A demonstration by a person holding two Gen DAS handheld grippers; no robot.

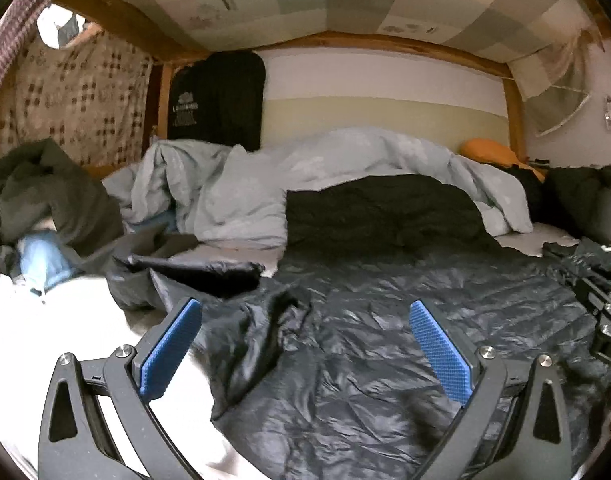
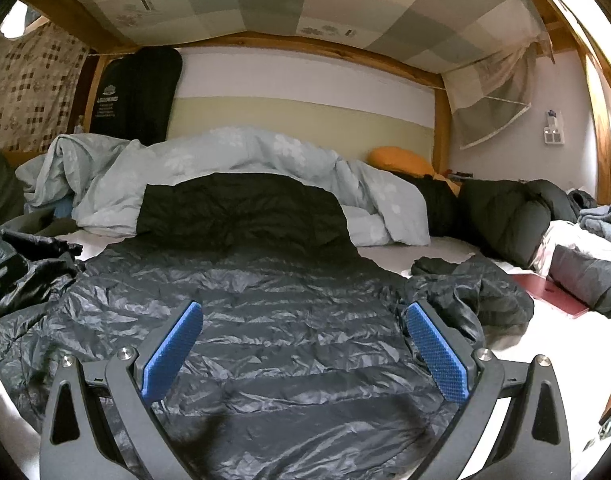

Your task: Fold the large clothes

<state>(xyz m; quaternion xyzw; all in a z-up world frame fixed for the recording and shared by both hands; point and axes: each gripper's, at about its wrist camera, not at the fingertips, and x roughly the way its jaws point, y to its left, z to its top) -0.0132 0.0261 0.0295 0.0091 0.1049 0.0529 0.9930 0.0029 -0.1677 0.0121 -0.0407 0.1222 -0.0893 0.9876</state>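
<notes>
A dark grey quilted jacket [image 2: 273, 320] lies spread flat on the white bed sheet [image 1: 65, 312], with its far end against a light blue duvet [image 2: 265, 156]. The left gripper [image 1: 305, 344] hangs over the jacket's left part with its jaws wide apart and holds nothing. The right gripper [image 2: 303, 346] is also wide apart and empty, above the middle of the jacket. The right sleeve [image 2: 465, 292] lies crumpled beside the body.

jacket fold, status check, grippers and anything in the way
Left gripper open, empty. Right gripper open, empty, over the dark puffer jacket. Jacket spread flat, sleeves bunched at both sides. Pale blue duvet heaped at its far end.
</notes>
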